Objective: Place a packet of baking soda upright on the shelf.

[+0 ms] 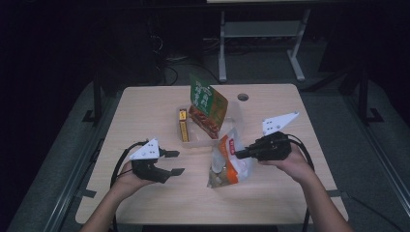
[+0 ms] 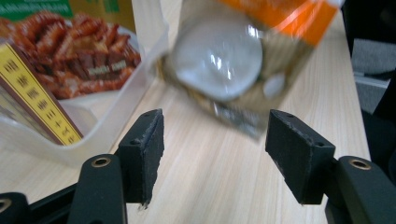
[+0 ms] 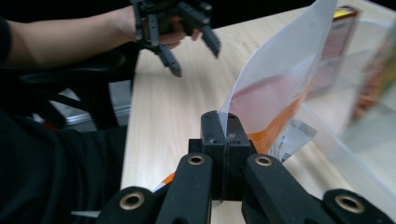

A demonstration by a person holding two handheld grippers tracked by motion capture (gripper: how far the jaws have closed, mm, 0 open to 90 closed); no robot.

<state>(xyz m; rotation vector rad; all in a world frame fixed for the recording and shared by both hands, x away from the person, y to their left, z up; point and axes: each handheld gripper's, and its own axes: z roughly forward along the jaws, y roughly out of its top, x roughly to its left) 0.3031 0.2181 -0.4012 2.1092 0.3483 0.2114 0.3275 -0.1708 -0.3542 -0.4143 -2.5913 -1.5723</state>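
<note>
two black grippers worked over a pale wood-grain table (image 1: 145, 111). the right gripper (image 1: 240, 154) had its jaws pressed fully together on the thin top edge of a crinkly plastic snack pouch (image 1: 227, 164), white and orange above, clear lower down with pale lumps showing through. in the right gripper view the flat sheet of the pouch (image 3: 275, 88) rose out of the closed pads and fanned upward, glossy and smooth. from above, the pouch lay near the middle of the table, just in front of a clear plastic tub (image 1: 203, 141); its long axis ran from the pinched top edge, nearer the tub, down toward the person, where its bulging bottom rested on the wood.

the left gripper (image 1: 176, 162) hung well apart from the pouch, its jaws spread wide with nothing between them. its matte, rough-edged rubber pads (image 2: 144, 149) framed the blurred, rounded clear bottom of the pouch (image 2: 224, 65).

inside the tub leaned a green and orange glossy bag (image 1: 207, 104) and a slim yellow box (image 1: 183, 124), upright on its long edge.
</note>
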